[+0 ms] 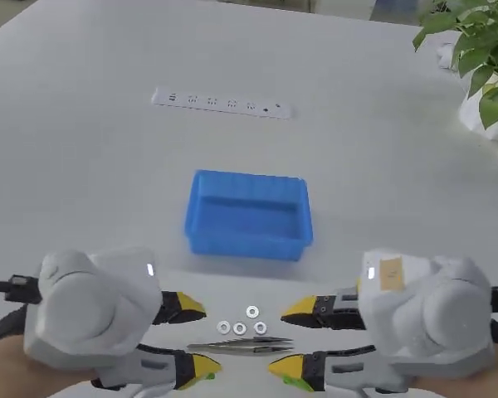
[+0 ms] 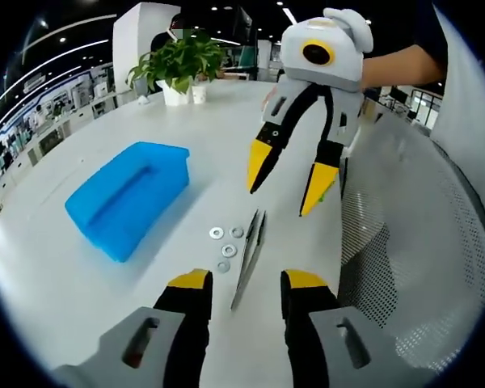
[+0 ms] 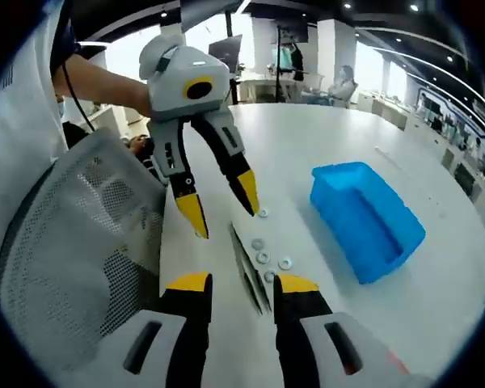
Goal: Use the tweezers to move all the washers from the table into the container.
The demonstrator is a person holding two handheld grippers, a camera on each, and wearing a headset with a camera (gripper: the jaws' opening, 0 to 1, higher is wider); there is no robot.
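Observation:
A blue container (image 1: 249, 217) stands on the white table. In front of it lie several small steel washers (image 1: 240, 328) and, just nearer, the tweezers (image 1: 241, 345), flat on the table. My left gripper (image 1: 197, 337) and right gripper (image 1: 289, 338) face each other across them, both open and holding nothing. In the left gripper view the tweezers (image 2: 249, 255) point away between my jaws, with the washers (image 2: 229, 250) beside them, the container (image 2: 129, 198) to the left and the right gripper (image 2: 284, 190) beyond. In the right gripper view the tweezers (image 3: 246, 263), washers (image 3: 263, 257), container (image 3: 368, 218) and left gripper (image 3: 224, 214) lie ahead.
A white power strip (image 1: 220, 104) lies behind the container. A potted plant (image 1: 477, 50) stands at the far right corner. A mesh chair back (image 2: 404, 242) sits close to the table's near edge.

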